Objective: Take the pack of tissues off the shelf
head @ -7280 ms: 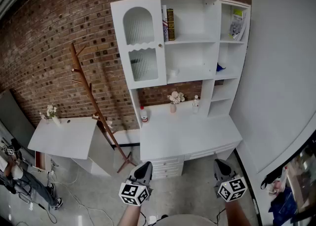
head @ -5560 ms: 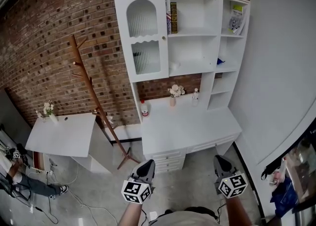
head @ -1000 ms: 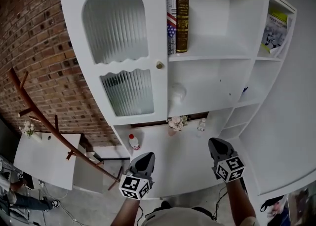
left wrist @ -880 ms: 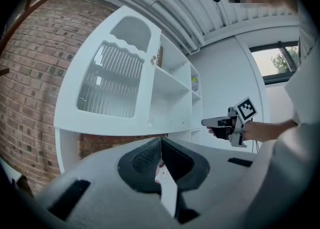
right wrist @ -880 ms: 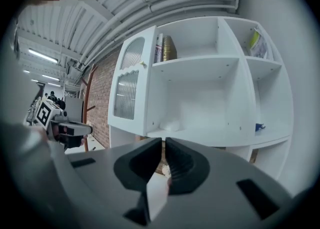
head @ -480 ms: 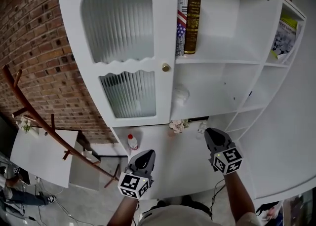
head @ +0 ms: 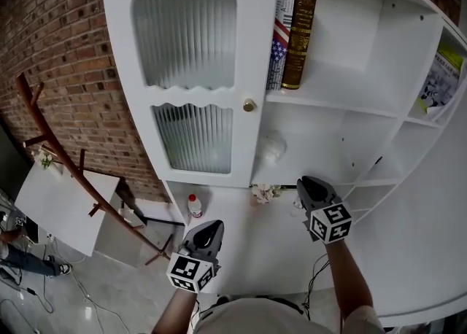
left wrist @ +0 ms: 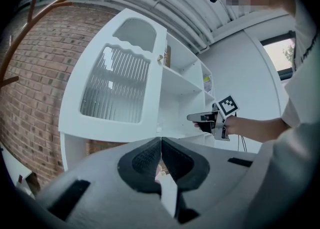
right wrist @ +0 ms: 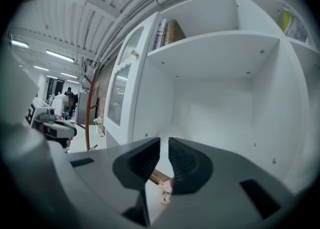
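Change: the shelf unit (head: 343, 106) fills more of the head view than a second ago. The right tool (head: 307, 183) has come up from over the surface (head: 241, 252) toward the middle shelf (head: 321, 179). The left tool (head: 211, 226) has hardly shifted.
Shelf unit: white, with a closed ribbed-glass door (head: 190, 70) at left and open compartments at right. Books (head: 295, 33) stand on the upper shelf.
Surface: white, below the shelves, carrying a small bottle (head: 194, 207) and flowers (head: 264, 192).
Right tool: jaws all but together, with nothing between them. It points into the open middle compartment and touches nothing.
Left tool: jaws together and empty, held low over the front of the surface.
Pack of tissues: probably the pale rounded item (head: 272, 149) on the middle shelf, just right of the door. It is untouched, near the right tool but apart from it.
Progress: approach only. Opening the jaws, reaching in, gripping and lifting the pack out are not yet done.
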The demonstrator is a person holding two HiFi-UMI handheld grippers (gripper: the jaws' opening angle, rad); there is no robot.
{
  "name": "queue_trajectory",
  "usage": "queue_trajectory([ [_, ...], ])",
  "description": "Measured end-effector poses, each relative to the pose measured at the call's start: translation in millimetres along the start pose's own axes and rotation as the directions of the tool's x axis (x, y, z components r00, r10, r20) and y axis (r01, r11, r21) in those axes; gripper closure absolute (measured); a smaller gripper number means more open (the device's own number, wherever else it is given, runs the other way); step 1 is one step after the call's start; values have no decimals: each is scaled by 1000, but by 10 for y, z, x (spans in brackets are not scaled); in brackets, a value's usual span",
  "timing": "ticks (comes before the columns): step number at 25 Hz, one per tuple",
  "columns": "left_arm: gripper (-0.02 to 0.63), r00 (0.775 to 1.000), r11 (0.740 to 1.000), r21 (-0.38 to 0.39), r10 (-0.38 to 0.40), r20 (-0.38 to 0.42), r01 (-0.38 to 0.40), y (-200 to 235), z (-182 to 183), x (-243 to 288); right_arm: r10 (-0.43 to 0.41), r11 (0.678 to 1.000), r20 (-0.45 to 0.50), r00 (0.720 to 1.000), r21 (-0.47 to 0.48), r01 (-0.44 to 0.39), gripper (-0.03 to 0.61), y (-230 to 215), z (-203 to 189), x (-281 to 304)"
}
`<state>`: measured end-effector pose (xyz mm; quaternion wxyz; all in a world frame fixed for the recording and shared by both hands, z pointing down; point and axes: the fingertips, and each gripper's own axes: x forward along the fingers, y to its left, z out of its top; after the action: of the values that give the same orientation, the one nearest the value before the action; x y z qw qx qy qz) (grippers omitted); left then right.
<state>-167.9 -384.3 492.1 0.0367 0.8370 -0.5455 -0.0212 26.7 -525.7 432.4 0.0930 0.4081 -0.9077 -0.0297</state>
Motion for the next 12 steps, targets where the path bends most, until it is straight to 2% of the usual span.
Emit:
queue_trajectory([
  [2,588,1000,1000,9,16,1,-16,-17,9,16,17,1000,-20,1000,1,-17,524,-70,-19,116],
  [4,588,1000,999,13,29,1,-29,-47,15,18,29,1000,-42,999,3,-29,474,-134,-38,225],
  [12,588,996,996,3,94,-8,-94,-32,-9,-29,144,989,-161,976,49,-138,435,-284,-2,810],
])
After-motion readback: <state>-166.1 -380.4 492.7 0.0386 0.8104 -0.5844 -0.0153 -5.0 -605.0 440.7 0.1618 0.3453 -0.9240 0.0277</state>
